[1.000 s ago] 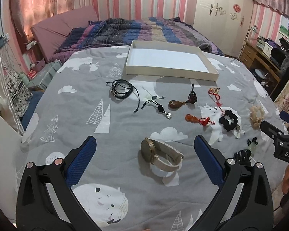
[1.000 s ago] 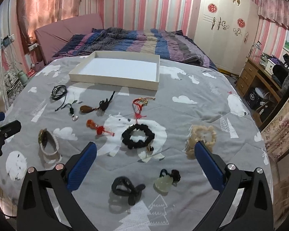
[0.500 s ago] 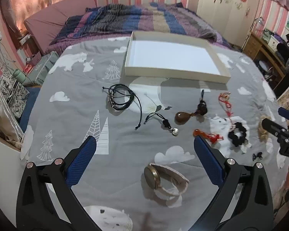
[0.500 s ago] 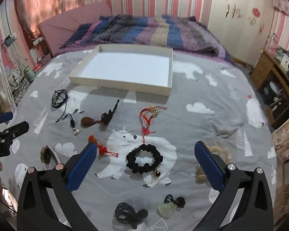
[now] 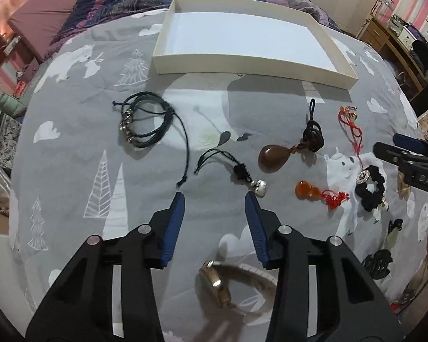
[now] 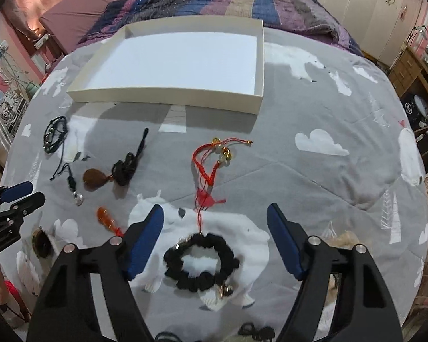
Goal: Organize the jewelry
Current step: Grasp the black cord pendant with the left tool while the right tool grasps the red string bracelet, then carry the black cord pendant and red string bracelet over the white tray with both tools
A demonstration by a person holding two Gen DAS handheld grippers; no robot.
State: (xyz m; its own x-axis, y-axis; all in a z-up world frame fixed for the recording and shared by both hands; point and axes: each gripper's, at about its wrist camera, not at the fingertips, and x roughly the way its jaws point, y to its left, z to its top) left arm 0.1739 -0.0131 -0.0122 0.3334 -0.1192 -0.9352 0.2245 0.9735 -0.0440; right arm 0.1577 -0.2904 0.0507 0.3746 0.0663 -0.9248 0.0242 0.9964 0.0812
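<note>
Hovering above the bed (image 5: 71, 171), left claw (image 5: 214, 196) stands apart near the silver charm (image 5: 260, 187); right claw (image 6: 215, 209) stands apart over the black bracelet (image 6: 201, 262).

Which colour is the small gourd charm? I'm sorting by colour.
Orange gourd charm, with a red tassel; clearest in the left wrist view.

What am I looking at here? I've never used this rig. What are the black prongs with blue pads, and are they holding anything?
Each picture comes from a camera on a hand-held gripper, looking along its two fingers. The left gripper is open over the grey bedspread, holding nothing, with a watch below it. The right gripper is open too, with a black scrunchie between its fingers. Ahead lie a brown pendant, a black cord bracelet, a red cord charm and an empty white tray.
</note>
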